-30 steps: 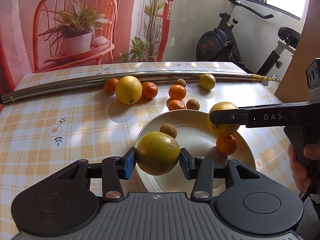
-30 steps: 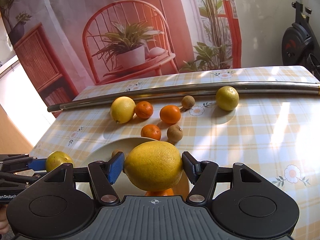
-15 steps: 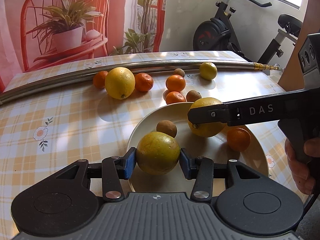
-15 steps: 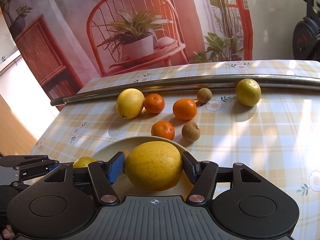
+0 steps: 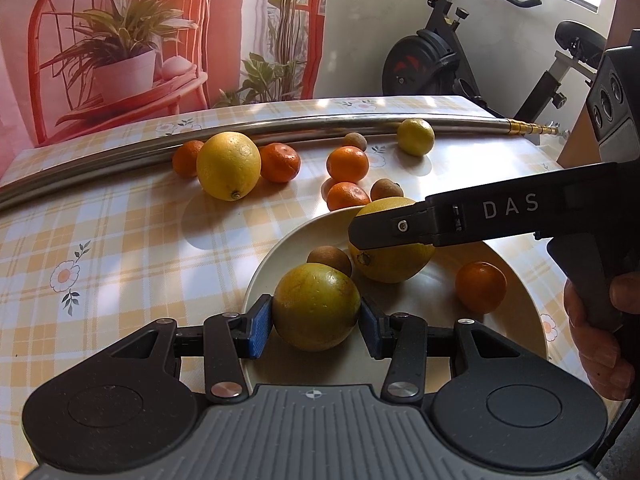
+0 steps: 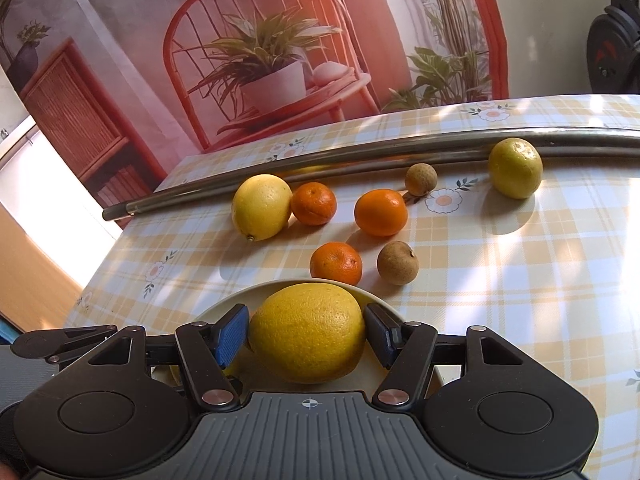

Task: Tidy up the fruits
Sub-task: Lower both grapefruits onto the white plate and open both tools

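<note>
A white plate [image 5: 516, 320] lies on the checked tablecloth and holds a small brown fruit [image 5: 329, 258] and a mandarin [image 5: 480, 287]. My left gripper [image 5: 316, 322] is shut on a yellow-green orange [image 5: 316, 312] low over the plate's near side. My right gripper [image 6: 308, 338] is shut on a big yellow lemon [image 6: 308, 332] over the plate [image 6: 224, 308]. In the left wrist view the lemon [image 5: 394, 258] sits beside the brown fruit, with the right gripper's finger [image 5: 400, 228] across it.
Loose fruit lies beyond the plate: a large lemon [image 6: 262, 206], mandarins [image 6: 313, 203] [image 6: 381, 212] [image 6: 336, 263], brown fruits [image 6: 398, 262] [image 6: 421, 179], a yellow-green citrus [image 6: 515, 168]. A long steel tube [image 6: 360, 156] crosses the far side. An exercise bike [image 5: 460, 60] stands behind.
Both grippers have moved forward and lower over the plate with their fruits. The right gripper's lemon has shifted left, close to the brown fruit. Its jaws seem slightly wider.
</note>
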### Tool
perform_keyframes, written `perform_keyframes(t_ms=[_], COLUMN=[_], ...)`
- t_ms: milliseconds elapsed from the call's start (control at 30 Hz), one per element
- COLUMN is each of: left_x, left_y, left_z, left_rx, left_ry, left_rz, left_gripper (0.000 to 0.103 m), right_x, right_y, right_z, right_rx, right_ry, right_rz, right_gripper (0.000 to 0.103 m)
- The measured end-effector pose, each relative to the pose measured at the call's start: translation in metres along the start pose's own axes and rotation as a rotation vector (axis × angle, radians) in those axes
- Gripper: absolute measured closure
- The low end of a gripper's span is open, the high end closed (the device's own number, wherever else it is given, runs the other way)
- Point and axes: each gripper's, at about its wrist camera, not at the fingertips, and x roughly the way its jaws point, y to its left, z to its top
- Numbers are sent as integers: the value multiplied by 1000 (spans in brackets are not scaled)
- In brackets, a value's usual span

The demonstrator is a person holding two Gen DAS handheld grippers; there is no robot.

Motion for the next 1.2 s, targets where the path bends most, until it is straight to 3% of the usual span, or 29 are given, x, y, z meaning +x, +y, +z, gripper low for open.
perform_keyframes(t_ms=[333, 433, 833, 1200], left_x=[2, -3, -22, -41], left_y=[1, 3, 5, 18], left_z=[3, 4, 14, 43], left_rx=[-12, -18, -34, -67], left_ry=[7, -23, -79, -145], left_rz=[-10, -8, -8, 24], left_gripper=[54, 54, 54, 54], right_x=[-9, -16, -48, -72], right_y=[-5, -6, -14, -41], right_z=[6, 6, -4, 13], right_rx=[36, 32, 17, 55], right_ry=[-34, -46, -117, -188], right_rz=[28, 29, -40, -94], right_gripper=[45, 45, 45, 45])
